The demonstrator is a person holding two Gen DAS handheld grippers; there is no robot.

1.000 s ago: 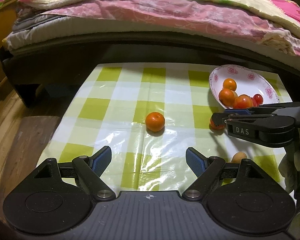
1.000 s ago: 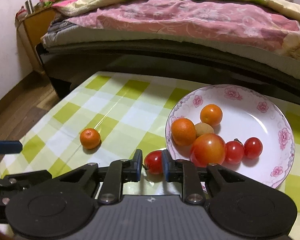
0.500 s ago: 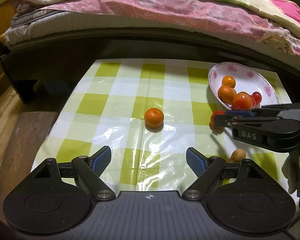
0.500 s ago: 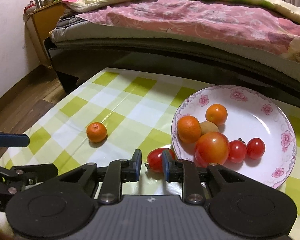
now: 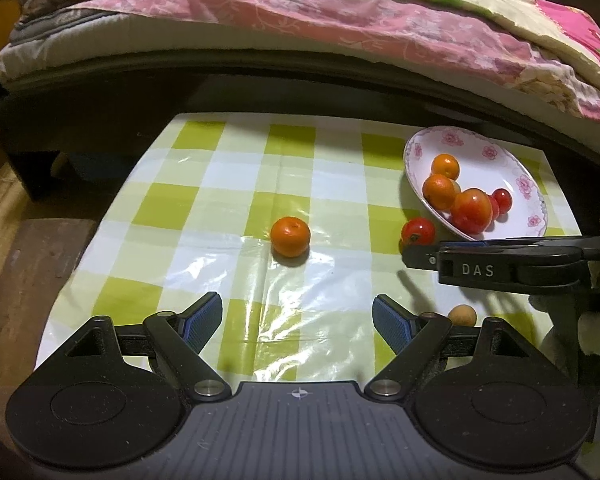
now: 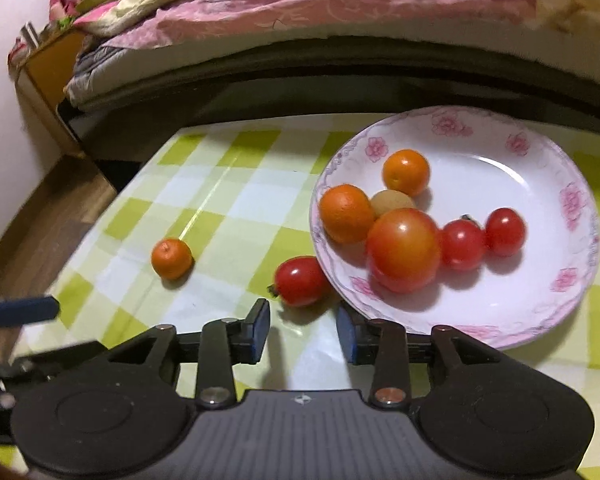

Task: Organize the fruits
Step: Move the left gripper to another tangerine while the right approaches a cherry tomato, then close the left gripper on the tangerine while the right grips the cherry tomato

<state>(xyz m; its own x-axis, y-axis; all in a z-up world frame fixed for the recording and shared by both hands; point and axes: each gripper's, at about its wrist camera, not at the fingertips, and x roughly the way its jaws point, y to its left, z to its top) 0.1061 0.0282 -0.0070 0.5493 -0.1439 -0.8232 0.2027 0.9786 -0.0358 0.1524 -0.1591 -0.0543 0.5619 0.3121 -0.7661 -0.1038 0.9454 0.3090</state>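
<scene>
A floral plate [image 6: 540,312] holds two oranges, a large tomato [image 6: 404,250], two cherry tomatoes and a small brown fruit. A red cherry tomato [image 6: 300,281] lies on the checked cloth against the plate's left rim, just ahead of my right gripper [image 6: 303,328], which is open and empty. A loose orange [image 5: 290,236] lies mid-cloth, well ahead of my open, empty left gripper [image 5: 297,318]. A small brown fruit [image 5: 462,315] lies by the left gripper's right finger. The plate [image 5: 428,140] and the cherry tomato [image 5: 418,231] also show in the left wrist view.
The low table with green checked plastic cloth [image 5: 236,184] stands in front of a bed [image 5: 300,20] with pink bedding. Wooden floor [image 5: 4,240] lies to the left. The right gripper's body [image 5: 500,268] crosses the right side of the left wrist view.
My right gripper has opened and let go of the cherry tomato, which now lies on the cloth beside the plate. The right gripper has drawn back a little. The left gripper has stayed open.
</scene>
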